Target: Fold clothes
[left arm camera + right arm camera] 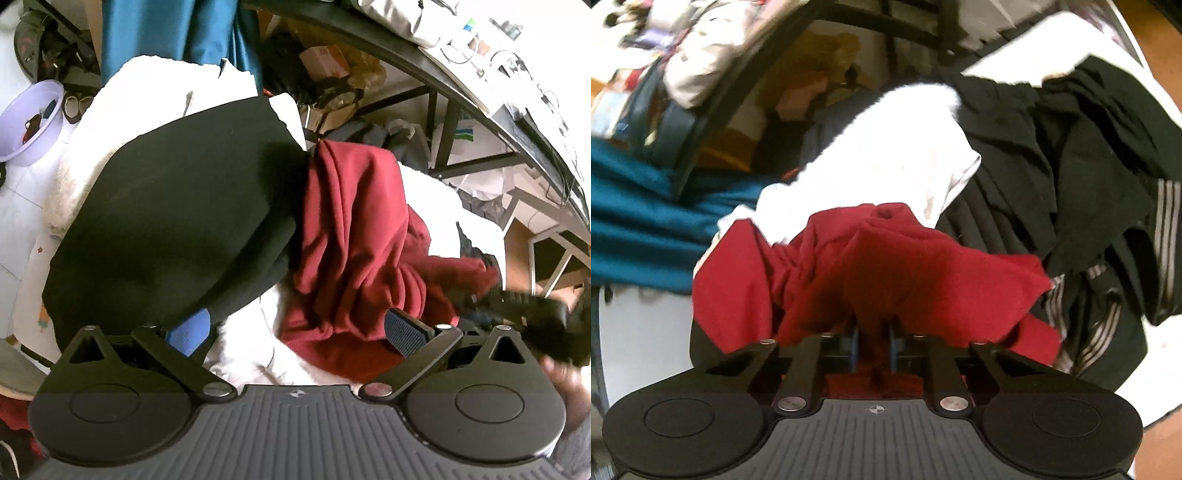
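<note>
A crumpled dark red garment [354, 229] lies on a white cloth [251, 343], beside a flat black garment [177, 214] to its left. My left gripper [295, 321] hangs above them, jaws wide open, blue pads [188, 332] apart; one pad sits at the black garment's edge, the other against the red folds. In the right wrist view my right gripper [874, 339] is shut on a bunched fold of the red garment [886, 266], with the cloth draped over its fingertips. The right gripper shows as a dark blur [535, 314] at the left view's right edge.
A heap of black clothes with striped trim [1071, 155] lies right of the red garment. A lilac basin [31, 122] stands on the floor at left, teal fabric [166, 37] hangs behind, and a black-framed table [436, 122] with clutter beneath rises at the back right.
</note>
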Action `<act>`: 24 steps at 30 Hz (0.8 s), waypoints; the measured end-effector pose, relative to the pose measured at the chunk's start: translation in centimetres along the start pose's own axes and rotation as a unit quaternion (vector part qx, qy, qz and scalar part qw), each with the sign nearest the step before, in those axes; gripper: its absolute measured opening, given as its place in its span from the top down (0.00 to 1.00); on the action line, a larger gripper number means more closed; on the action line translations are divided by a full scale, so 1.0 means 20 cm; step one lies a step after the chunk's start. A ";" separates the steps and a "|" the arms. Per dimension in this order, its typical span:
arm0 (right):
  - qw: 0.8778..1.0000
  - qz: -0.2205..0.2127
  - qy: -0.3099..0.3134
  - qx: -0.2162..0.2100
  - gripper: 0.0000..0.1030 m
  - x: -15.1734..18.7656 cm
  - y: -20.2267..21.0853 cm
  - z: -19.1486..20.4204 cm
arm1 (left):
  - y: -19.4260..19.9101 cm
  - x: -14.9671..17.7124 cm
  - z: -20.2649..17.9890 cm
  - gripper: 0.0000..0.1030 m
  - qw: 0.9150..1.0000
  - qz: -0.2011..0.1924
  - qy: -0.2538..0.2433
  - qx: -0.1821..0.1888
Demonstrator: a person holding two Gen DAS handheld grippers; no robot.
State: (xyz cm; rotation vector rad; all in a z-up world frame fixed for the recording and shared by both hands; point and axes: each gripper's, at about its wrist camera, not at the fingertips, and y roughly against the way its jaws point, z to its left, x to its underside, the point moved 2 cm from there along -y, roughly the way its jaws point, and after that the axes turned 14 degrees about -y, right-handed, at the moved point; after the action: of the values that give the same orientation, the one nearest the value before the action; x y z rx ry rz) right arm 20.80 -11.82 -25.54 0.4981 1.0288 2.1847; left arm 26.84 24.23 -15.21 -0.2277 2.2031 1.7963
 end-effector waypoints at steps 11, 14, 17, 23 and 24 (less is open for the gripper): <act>0.997 -0.030 -0.004 0.067 0.92 0.18 0.26 -0.40 | -0.43 -0.22 -0.31 0.00 0.997 0.061 -0.051 0.014; 0.998 -0.024 -0.045 0.043 0.91 0.19 0.27 -0.46 | -0.54 -0.23 -0.39 0.00 0.994 0.083 -0.068 -0.007; 0.996 -0.026 -0.083 0.019 0.73 0.16 0.25 -0.49 | -0.56 -0.21 -0.39 0.00 0.993 0.095 -0.066 -0.023; 0.978 -0.036 -0.204 -0.024 0.48 0.08 0.16 -0.64 | -0.65 -0.14 -0.25 0.00 0.990 0.138 -0.014 -0.019; 0.978 -0.034 -0.206 -0.022 0.48 0.06 0.13 -0.64 | -0.68 -0.13 -0.22 0.00 0.989 0.147 -0.005 -0.023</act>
State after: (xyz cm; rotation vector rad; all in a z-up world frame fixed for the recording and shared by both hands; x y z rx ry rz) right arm 11.37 -19.03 -31.31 0.8397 0.7567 1.9275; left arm 32.79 16.88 -26.17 0.1031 2.2873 1.9942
